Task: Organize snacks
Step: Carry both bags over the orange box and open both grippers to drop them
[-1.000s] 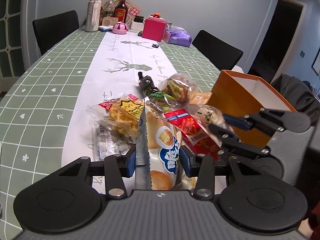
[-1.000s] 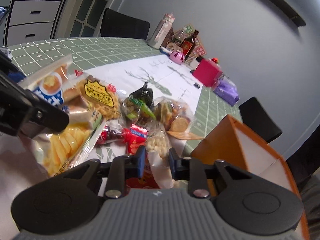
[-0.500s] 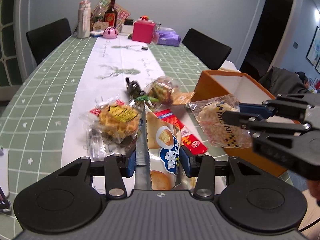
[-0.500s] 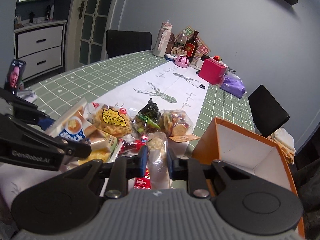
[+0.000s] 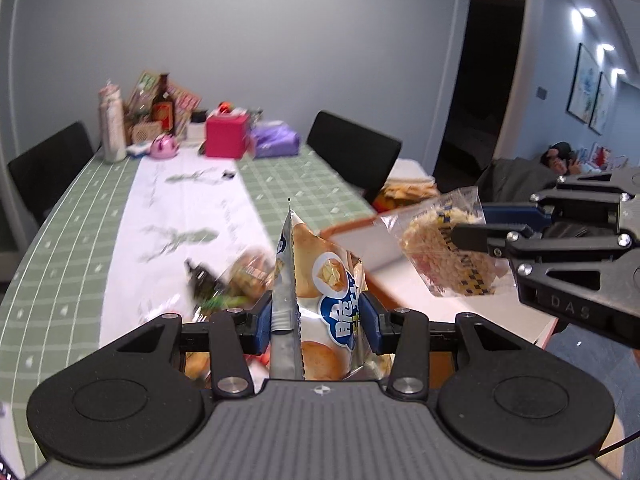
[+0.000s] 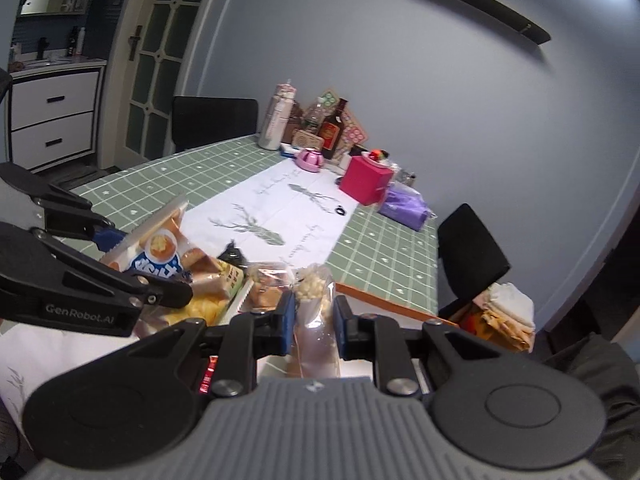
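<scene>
My left gripper (image 5: 316,322) is shut on a silver bread snack bag (image 5: 320,300) with blue lettering, held up above the table; the bag also shows in the right wrist view (image 6: 160,254). My right gripper (image 6: 314,322) is shut on a clear popcorn bag (image 6: 314,300), which hangs over the orange box (image 5: 400,248) in the left wrist view (image 5: 444,256). More snack packets (image 5: 240,276) lie on the white runner beside the box, blurred.
The green checked tablecloth (image 6: 192,172) runs far back. At the far end stand a pink box (image 6: 364,180), a purple packet (image 6: 406,208), bottles (image 6: 332,130) and a tumbler (image 6: 276,118). Black chairs (image 6: 468,252) stand at the sides.
Both grippers have lifted with their bags. The right gripper has carried the popcorn bag to the right, over the orange box. The left one has tilted up with the bread bag.
</scene>
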The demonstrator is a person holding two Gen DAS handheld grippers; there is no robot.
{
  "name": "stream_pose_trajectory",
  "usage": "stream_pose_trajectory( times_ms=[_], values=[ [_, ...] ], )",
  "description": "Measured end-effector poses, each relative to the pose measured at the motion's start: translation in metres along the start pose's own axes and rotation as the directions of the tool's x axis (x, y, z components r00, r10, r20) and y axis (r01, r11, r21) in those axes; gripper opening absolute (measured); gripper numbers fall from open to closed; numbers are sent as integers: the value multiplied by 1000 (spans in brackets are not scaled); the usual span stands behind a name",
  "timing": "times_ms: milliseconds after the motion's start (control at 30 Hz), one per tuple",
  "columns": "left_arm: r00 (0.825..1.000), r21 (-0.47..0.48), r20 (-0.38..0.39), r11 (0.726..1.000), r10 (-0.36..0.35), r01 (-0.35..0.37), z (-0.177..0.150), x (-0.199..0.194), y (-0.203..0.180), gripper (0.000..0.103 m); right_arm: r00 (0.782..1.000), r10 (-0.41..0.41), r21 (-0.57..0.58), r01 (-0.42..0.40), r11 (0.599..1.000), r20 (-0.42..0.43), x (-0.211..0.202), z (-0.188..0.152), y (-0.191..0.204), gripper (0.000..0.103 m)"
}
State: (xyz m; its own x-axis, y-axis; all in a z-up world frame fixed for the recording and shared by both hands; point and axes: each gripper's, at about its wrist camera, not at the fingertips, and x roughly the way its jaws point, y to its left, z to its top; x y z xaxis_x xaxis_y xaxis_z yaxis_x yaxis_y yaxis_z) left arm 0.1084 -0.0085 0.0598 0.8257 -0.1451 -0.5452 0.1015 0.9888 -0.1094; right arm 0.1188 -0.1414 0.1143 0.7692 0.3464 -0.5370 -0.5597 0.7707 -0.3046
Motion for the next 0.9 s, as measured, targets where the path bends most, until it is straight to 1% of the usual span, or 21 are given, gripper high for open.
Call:
stream_pose_trajectory(
  times_ms=[100, 233, 333, 433, 533, 633, 733, 833, 900],
  values=[
    [999, 18, 8, 999, -33, 33, 13, 8, -14, 50, 999, -47, -11, 47, 999, -22, -2, -2, -18, 18],
    [996, 42, -3, 995, -89, 89, 25, 24, -36, 50, 992, -85, -24, 83, 996, -95, 6, -15, -40, 18],
    [994, 71, -3, 992, -107, 107, 29, 38, -55, 50, 984, -102, 0, 103, 995, -143, 12, -29, -56, 18],
    [991, 85, -28, 987, -133, 135, 29, 55, -73, 50, 978, -107, 29, 114, 993, -176, 15, -43, -68, 17],
    [986, 105, -70, 982, -153, 160, 26, 72, -87, 50, 972, -99, 53, 113, 992, -215, 21, -56, -78, 17],
    [976, 142, -132, 971, -172, 191, 23, 89, -100, 50, 965, -74, 75, 96, 993, -250, 28, -67, -85, 17],
    [969, 183, -184, 963, -166, 199, 17, 102, -111, 50, 958, -46, 86, 73, 994, -282, 37, -76, -87, 17],
    [957, 212, -239, 953, -164, 216, 13, 115, -119, 50, 949, -21, 94, 53, 994, -314, 48, -84, -87, 17],
    [952, 220, -260, 950, -162, 222, 10, 122, -123, 50, 943, -8, 93, 41, 995, -333, 55, -89, -87, 17]
  ],
)
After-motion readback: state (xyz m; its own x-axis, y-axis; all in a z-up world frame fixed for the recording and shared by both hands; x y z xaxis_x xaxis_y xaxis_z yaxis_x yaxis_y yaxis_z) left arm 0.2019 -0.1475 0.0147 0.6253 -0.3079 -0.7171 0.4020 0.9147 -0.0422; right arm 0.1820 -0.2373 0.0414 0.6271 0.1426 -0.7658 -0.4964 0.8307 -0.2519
